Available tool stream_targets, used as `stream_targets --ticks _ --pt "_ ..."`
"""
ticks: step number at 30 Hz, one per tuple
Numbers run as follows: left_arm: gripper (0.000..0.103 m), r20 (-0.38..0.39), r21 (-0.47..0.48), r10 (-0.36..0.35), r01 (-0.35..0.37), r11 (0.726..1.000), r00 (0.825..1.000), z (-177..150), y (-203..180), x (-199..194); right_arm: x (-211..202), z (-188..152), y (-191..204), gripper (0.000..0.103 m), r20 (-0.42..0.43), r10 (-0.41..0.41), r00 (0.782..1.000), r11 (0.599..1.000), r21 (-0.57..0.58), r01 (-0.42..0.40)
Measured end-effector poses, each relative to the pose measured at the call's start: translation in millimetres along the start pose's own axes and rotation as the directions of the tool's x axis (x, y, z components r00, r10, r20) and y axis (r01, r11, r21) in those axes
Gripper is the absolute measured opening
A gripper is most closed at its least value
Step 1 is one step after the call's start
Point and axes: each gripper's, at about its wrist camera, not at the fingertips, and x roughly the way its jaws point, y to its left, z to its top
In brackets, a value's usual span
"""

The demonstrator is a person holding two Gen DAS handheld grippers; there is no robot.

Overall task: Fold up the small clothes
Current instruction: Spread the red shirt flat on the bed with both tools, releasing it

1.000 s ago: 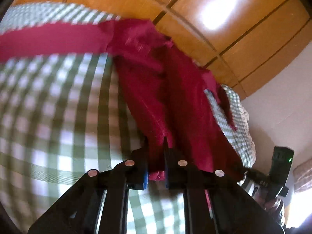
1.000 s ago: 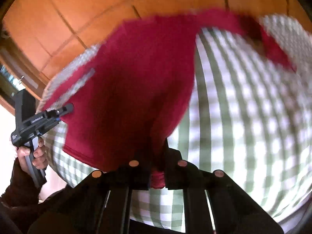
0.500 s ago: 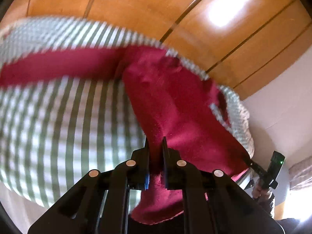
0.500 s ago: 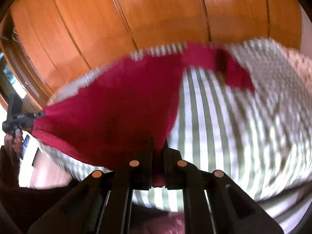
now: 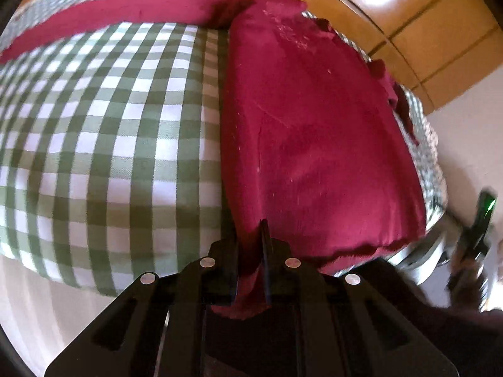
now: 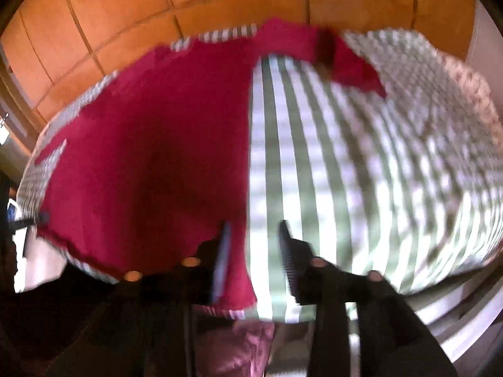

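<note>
Landmark for all placements: the green-and-white checked cloth (image 5: 103,132) that covers the work surface.

Left side. The red garment (image 5: 314,132) lies flat on the checked cloth, its main panel running lengthwise away from the near edge, with a long red strip (image 5: 125,9) crossing the far part of the cloth. The left gripper (image 5: 250,251) stands at the near edge with its jaws pressed together on the garment's near hem; a fold of red fabric bunches between them and hangs below. This gripper points steeply down at the cloth.

Right side. The same garment (image 6: 151,163) fills the left half of the right wrist view, its straight side edge running away from the near edge. The right gripper (image 6: 253,251) sits at that corner with its jaws opening: the fabric edge lies between them, beside the left finger (image 6: 221,260), and neither pad appears to press on it; blur prevents certainty. It too angles down toward the cloth.

Judgement. Both hands are at the near hem, one per corner. The right corner appears released on the cloth; the left corner remains to be let go, which depends on the hem lying flat there.
</note>
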Motion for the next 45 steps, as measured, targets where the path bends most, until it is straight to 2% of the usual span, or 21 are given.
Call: stream_targets --ticks 3,6,7,8,9,11,14,18,26,29,30,31,32,33,34,36,37,39,40,43,45 --pt "0.009 0.028 0.003 0.017 -0.017 1.000 0.999 -8 4 -7 6 20 32 0.050 0.031 0.084 0.996 0.996 -0.045 -0.082" --pt "0.009 0.109 -0.061 0.060 -0.053 0.997 0.992 -6 22 -25 28 26 78 0.052 0.005 0.159 0.987 0.981 -0.114 -0.157" --pt "0.012 0.130 -0.088 0.080 -0.069 0.994 0.988 -4 31 -32 36 26 89 0.052 -0.007 0.179 0.984 0.976 -0.128 -0.178" --pt "0.028 0.155 -0.125 0.109 -0.090 0.988 0.982 -1 40 -38 42 26 101 0.052 -0.015 0.193 0.981 0.971 -0.140 -0.193" --pt "0.044 0.195 -0.190 0.154 -0.117 0.975 0.969 4 55 -49 49 24 114 0.053 -0.020 0.204 0.979 0.966 -0.159 -0.204" --pt "0.052 0.256 -0.284 0.231 -0.155 0.946 0.939 12 80 -68 61 19 132 0.054 -0.041 0.219 0.975 0.955 -0.197 -0.222" --pt "0.060 0.298 -0.418 0.343 -0.201 0.886 0.891 26 123 -92 82 7 153 0.055 -0.084 0.210 0.974 0.944 -0.241 -0.224" --pt "0.060 0.316 -0.549 0.469 -0.244 0.799 0.825 51 179 -116 93 -3 160 0.059 -0.093 0.195 0.976 0.941 -0.263 -0.213" --pt "0.060 0.240 -0.578 0.529 -0.318 0.752 0.814 137 239 -79 103 7 160 0.061 -0.107 0.197 0.975 0.960 -0.179 -0.214" --pt "0.075 0.207 -0.588 0.549 -0.345 0.731 0.810 155 253 -62 106 8 163 0.064 -0.113 0.188 0.976 0.962 -0.178 -0.206" --pt "0.075 0.206 -0.586 0.572 -0.368 0.722 0.794 161 254 -58 107 9 164 0.066 -0.115 0.185 0.976 0.962 -0.181 -0.204" --pt "0.068 0.211 -0.572 0.580 -0.381 0.726 0.787 168 254 -55 109 10 165 0.067 -0.117 0.179 0.977 0.963 -0.184 -0.198" --pt "0.036 0.220 -0.555 0.570 -0.379 0.741 0.791 173 255 -52 110 11 166 0.067 -0.119 0.175 0.977 0.963 -0.184 -0.195" --pt "0.010 0.228 -0.523 0.555 -0.380 0.763 0.800 182 255 -51 112 13 167 0.068 -0.124 0.173 0.977 0.964 -0.183 -0.194" --pt "0.010 0.236 -0.525 0.553 -0.374 0.765 0.799 187 255 -55 114 16 168 0.068 -0.131 0.172 0.976 0.965 -0.179 -0.194" --pt "0.010 0.284 -0.539 0.594 -0.387 0.748 0.753 198 254 -71 117 21 168 0.068 -0.138 0.169 0.976 0.965 -0.177 -0.192" --pt "0.010 0.317 -0.555 0.622 -0.392 0.734 0.716 205 254 -87 118 24 169 0.068 -0.140 0.168 0.976 0.966 -0.177 -0.191" --pt "0.010 0.359 -0.581 0.655 -0.390 0.714 0.665 216 256 -112 121 26 170 0.068 -0.140 0.166 0.976 0.966 -0.178 -0.190" --pt "0.010 0.379 -0.584 0.681 -0.409 0.701 0.627 224 255 -126 122 26 171 0.068 -0.137 0.163 0.977 0.966 -0.178 -0.186" --pt "0.010 0.362 -0.549 0.729 -0.500 0.670 0.581 239 249 -126 127 23 175 0.070 -0.114 0.144 0.983 0.967 -0.193 -0.164" --pt "0.010 0.317 -0.531 0.751 -0.548 0.647 0.580 245 251 -109 129 21 179 0.071 -0.102 0.134 0.986 0.968 -0.200 -0.152"
